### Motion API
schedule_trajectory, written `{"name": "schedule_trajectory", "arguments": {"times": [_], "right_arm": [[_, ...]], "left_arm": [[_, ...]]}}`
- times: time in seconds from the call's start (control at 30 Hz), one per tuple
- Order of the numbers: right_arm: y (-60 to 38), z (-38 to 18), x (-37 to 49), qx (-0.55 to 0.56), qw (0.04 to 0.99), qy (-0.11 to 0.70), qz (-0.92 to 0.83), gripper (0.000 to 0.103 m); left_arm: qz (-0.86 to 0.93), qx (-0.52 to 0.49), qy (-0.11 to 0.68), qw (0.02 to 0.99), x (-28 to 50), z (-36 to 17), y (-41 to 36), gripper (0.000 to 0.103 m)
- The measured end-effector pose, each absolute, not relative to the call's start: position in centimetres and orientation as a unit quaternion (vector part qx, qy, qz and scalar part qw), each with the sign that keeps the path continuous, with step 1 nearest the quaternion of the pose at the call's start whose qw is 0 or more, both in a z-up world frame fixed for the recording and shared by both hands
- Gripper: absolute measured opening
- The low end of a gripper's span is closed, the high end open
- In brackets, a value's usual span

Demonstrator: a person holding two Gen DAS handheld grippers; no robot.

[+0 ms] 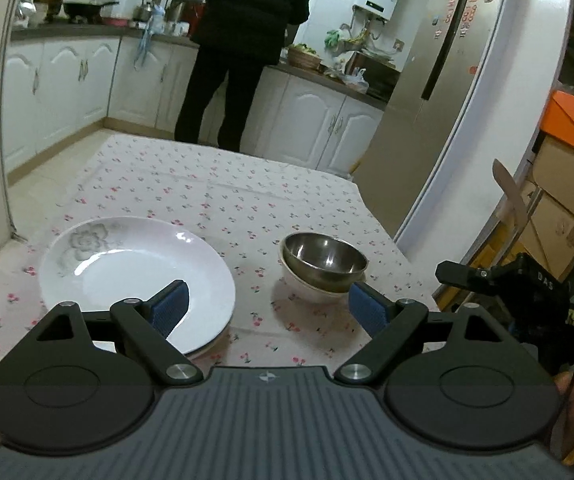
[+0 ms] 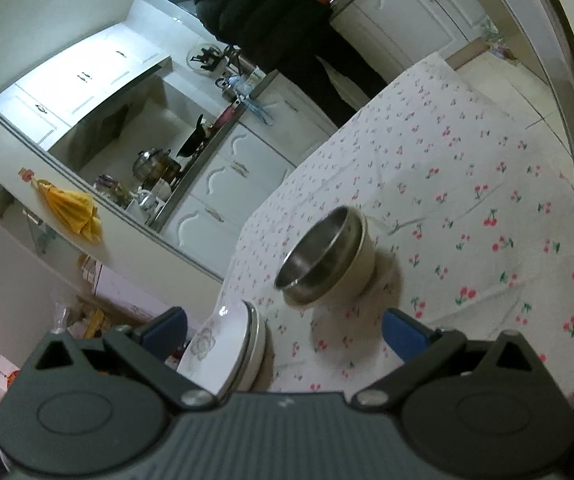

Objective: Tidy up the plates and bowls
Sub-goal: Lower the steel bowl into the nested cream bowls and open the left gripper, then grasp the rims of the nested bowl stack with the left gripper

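Both grippers hang over the near edge of the table, each spread wide with nothing between its blue pads: the left gripper (image 1: pixel 267 306) looks along the cherry-print tablecloth (image 1: pixel 215 200), and the right gripper (image 2: pixel 285 330) is rolled to one side, so its view shows the table tilted. On the left of the cloth lie the plates: a white plate with a grey flower (image 1: pixel 135 276) sits on top, and the right wrist view shows a second rim (image 2: pixel 255 350) directly under it, so I count two plates stacked. To their right, apart from them, a steel bowl (image 1: pixel 323 258) is nested inside a white bowl (image 1: pixel 307 290), which makes two bowls. By my reading the sorting looks close to done, with like pieces already gathered into one plate stack and one bowl stack, and no loose dish is visible elsewhere on the cloth. If any step is left, it is likely squaring a stack or shifting it into place; that would call for closing onto a rim squarely and moving slowly, since the steel bowl sits slightly askew in the white one and could slide. A person in dark clothes (image 1: pixel 247 40) stands at the kitchen counter (image 1: pixel 87 32) behind.
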State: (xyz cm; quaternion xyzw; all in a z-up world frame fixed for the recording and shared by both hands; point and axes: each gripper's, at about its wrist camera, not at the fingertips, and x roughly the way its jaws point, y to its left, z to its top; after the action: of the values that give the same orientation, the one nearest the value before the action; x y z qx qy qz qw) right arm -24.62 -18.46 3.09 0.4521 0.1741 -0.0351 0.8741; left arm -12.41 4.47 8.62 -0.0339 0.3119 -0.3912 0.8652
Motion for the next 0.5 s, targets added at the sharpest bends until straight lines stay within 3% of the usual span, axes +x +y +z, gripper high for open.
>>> {"name": "schedule_trajectory", "arguments": {"times": [0.5], "right_arm": [[-22.0,2.4,-20.2,0.501,0.848,0.17,-0.034,0.103]], "left_arm": [[-0.419,-0.052,0.362,0.832,-8.0,6.7,-2.4,0.103]]}}
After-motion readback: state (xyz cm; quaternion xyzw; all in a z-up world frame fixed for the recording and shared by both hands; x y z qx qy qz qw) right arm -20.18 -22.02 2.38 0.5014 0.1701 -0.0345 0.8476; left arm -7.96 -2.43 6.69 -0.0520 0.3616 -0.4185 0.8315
